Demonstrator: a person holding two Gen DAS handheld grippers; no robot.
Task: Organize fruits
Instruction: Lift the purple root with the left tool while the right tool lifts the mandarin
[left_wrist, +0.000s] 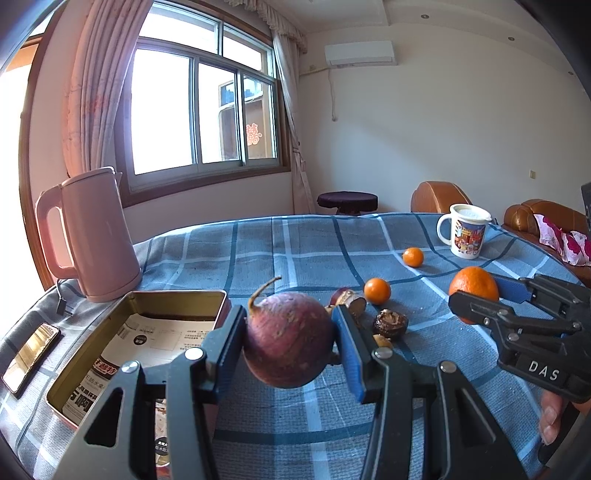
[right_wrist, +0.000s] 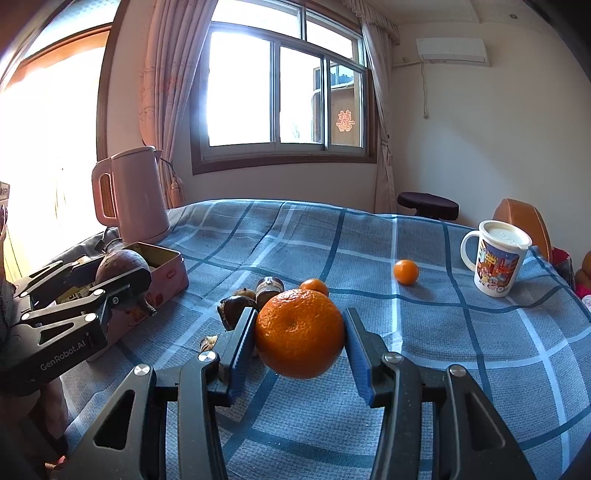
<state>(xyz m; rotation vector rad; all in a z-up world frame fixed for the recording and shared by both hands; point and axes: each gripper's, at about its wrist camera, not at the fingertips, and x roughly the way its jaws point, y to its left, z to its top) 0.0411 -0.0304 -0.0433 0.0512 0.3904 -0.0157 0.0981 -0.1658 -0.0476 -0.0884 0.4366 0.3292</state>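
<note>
From the left wrist view, the left tool (left_wrist: 290, 341) is clenched on a round purple-red fruit with a curled stem (left_wrist: 288, 338), held up off the desk (left_wrist: 295, 243), which is covered in a blue checked cloth. At about nine o'clock from the fruit sits an open metal tin (left_wrist: 92, 354); only printed paper shows inside it, so no fruit appears to have been put away yet. At two o'clock from the held fruit, a small orange (left_wrist: 377, 290) lies on the cloth, and a second small orange (left_wrist: 413, 257) lies farther off, near a lidded mug (left_wrist: 463, 230). A few dark brown shrivelled pieces (left_wrist: 390, 324) sit just beyond the tool's right finger; what they are cannot be told. At three o'clock the right tool (left_wrist: 480, 299) grips a large orange (left_wrist: 474, 291). A pink kettle (left_wrist: 88, 236) stands at ten o'clock. From the right wrist view, the right tool is closed on the large orange, lifted clear of the cloth in the middle of the picture. At nine o'clock the left tool carries the purple fruit just beside the tin's near wall. The two small oranges remain on the desk, at twelve and one o'clock. Judging by this, the sorting is at an early stage: two fruits are in hand and none is in the tin.
</note>
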